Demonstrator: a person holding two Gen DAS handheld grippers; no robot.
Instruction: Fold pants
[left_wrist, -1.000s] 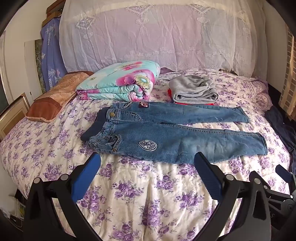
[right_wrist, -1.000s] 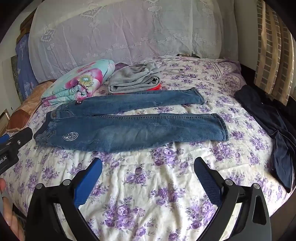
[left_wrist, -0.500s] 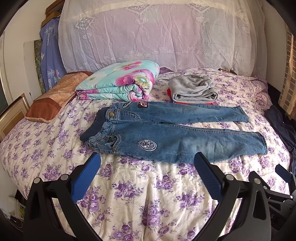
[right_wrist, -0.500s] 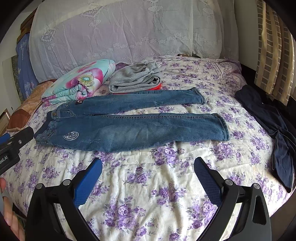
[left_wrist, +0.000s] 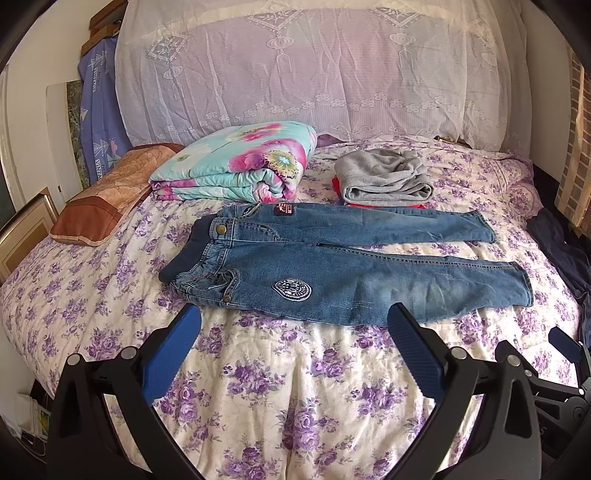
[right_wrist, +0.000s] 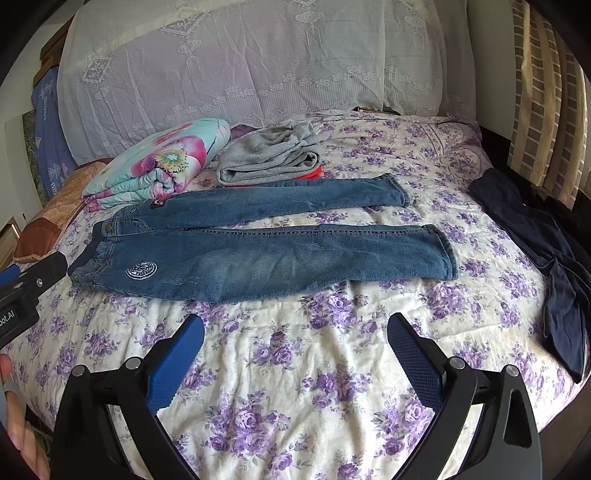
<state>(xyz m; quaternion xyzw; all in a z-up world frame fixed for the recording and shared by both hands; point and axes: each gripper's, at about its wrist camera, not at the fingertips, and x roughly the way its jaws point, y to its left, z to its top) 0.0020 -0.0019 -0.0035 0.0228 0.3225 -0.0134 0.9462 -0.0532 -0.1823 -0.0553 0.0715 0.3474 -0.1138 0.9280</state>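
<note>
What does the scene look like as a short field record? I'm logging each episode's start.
jeans: flat on the bed, unfolded, legs apart, waist on the left
left gripper: open, holding nothing, short of the jeans
right gripper: open, holding nothing, short of the jeans
behind jeans: folded quilt, grey garment
right edge of bed: dark garment
folding: not begun

Black gripper (left_wrist: 293, 319) frames, blue ribbed pads (left_wrist: 413, 350), silver screws.

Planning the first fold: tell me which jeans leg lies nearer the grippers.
The leg with the round white patch on the jeans, this side of the leg that runs beside the grey folded garment. Left gripper and right gripper are open.
</note>
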